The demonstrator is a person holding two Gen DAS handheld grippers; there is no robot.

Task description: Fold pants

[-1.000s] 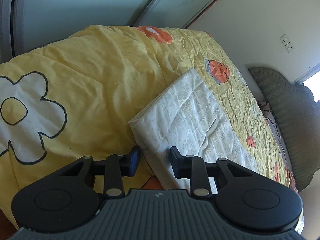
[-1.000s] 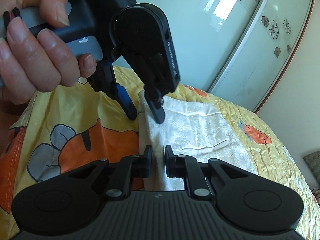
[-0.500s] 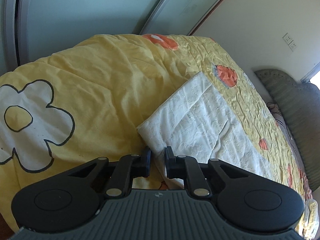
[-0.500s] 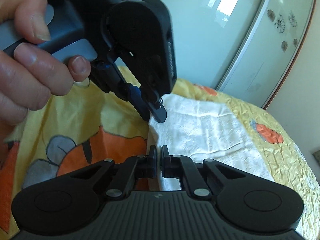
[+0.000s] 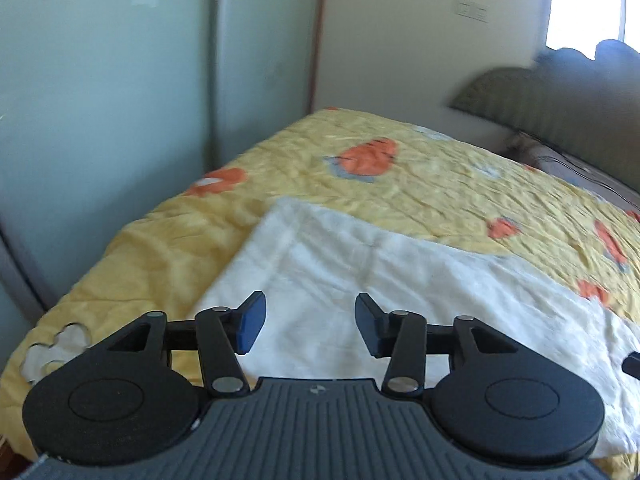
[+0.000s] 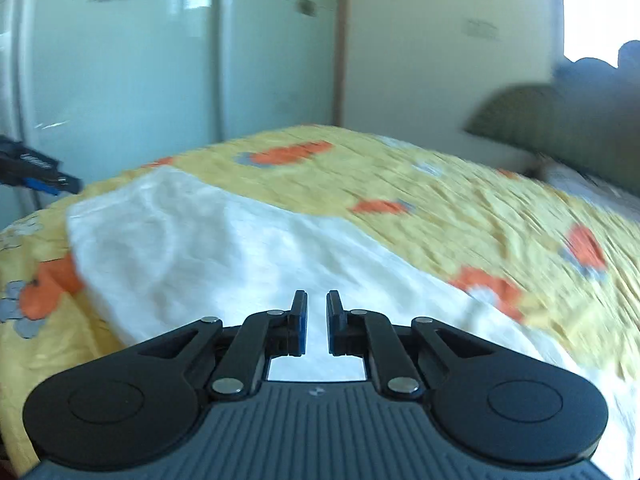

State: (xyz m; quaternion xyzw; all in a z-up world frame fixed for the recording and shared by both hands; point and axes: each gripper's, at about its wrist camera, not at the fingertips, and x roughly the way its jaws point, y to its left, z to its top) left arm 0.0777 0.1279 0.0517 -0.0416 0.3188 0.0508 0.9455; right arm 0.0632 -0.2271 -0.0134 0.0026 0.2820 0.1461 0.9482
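Left to right: the left gripper (image 5: pixel 307 322) hovers over the near-left end of the white textured fabric pants (image 5: pixel 400 300), jaws opening, wide apart, nothing between them and no pad touching cloth. The pants lie flat on the yellow quilted bedspread with orange and white cartoon prints (image 5: pixel 460 184), as a long white band whose long axis runs from the near-left corner of the bed toward the right and off the right edge of both views; the short end nearest the pale green sliding wardrobe doors (image 5: pixel 100 100) is the left end, with one far-left corner clearly exposed. Further right, the right gripper (image 6: pixel 317 326) sits above the middle of the pants (image 6: pixel 224 264), jaws almost closed with only a narrow gap showing white cloth behind it; nothing appears pinched, though blur makes this uncertain. In the right wrist view the left gripper's tip (image 6: pixel 44 176) pokes in at the far left edge, just beside that left end of the cloth. Judgement: the left gripper is nearer the short left end, the right one nearer mid-length, so the next fold most likely turns on bringing one end over along the long axis, each tool taking a corner on its own side. The far right end of the pants is out of frame, so I cannot tell how much length remains there.
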